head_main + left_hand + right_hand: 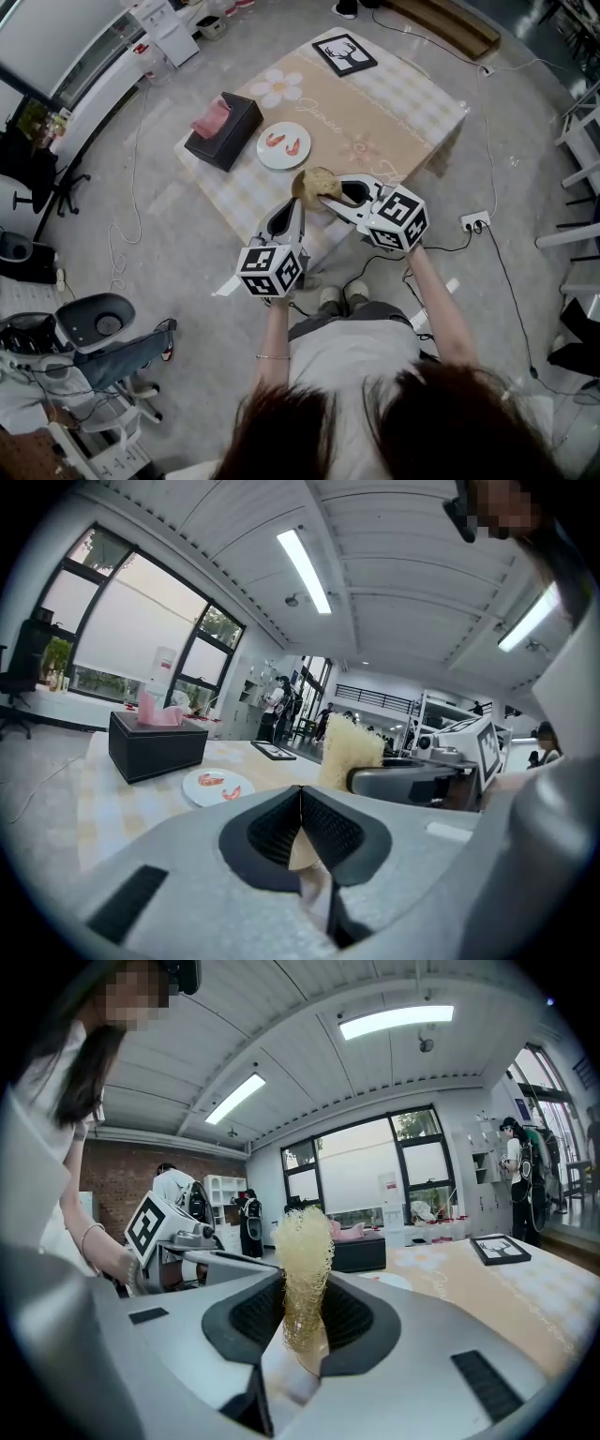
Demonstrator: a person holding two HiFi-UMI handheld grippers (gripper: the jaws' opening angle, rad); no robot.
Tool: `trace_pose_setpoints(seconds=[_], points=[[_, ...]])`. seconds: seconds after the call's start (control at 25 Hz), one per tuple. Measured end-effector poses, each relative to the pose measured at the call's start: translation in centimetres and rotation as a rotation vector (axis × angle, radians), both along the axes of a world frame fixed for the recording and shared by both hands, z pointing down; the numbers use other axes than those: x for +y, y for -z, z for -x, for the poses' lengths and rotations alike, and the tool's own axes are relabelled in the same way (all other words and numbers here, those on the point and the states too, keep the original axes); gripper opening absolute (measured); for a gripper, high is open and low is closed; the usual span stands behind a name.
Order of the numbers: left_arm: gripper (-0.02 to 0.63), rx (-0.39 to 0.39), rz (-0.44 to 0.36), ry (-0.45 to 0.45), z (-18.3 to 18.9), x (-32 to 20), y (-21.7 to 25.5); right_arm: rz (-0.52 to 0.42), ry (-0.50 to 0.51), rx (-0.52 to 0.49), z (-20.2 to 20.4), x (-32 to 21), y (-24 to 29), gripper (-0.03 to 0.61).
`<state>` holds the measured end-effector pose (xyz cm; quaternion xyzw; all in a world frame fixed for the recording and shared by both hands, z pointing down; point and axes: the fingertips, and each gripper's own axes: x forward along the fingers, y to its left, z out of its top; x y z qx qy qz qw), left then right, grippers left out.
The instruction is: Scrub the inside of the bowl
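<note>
Nearest me is my left claw (301, 808), clenched tight with its ribbed pads meeting in one seam and nothing gripped between them. Just beside it, to my right, my right claw (305, 1309) is clamped on the lower part of a pale yellow mesh scrubber (305, 1241), which stands upright out of the jaws with its frizzy top free.

Beyond both claws, on the cloth-covered table (394, 112), lies a shallow white dish (281, 161) with red prints. I take it for the bowl, since I see no other. Neither claw touches it, and the scrubber is held up clear of it. Past the dish stands a black tissue box (223, 131) with a pink tissue poking out. At the far end of the table lies a dark picture frame (344, 53).

I judge the scrubbing not yet begun: the tool is in hand and the dish is waiting. The next move calls for lowering the scrubber into the dish, and probably for opening my left claw to steady the rim.

Count: two claws, one scrubber, one dish, one tissue box, one frame.
</note>
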<state>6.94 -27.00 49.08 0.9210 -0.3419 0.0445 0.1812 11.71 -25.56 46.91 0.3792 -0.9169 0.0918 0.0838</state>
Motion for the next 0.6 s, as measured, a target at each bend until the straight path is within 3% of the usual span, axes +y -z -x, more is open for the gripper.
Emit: trace_pose_setpoints(seconds=[0.6], points=[[0.012,0.013,-0.031,0.014,0.4,-0.7,0.5,-0.008,0.002,-0.053,0.2,-0.6,0.2,0.095]])
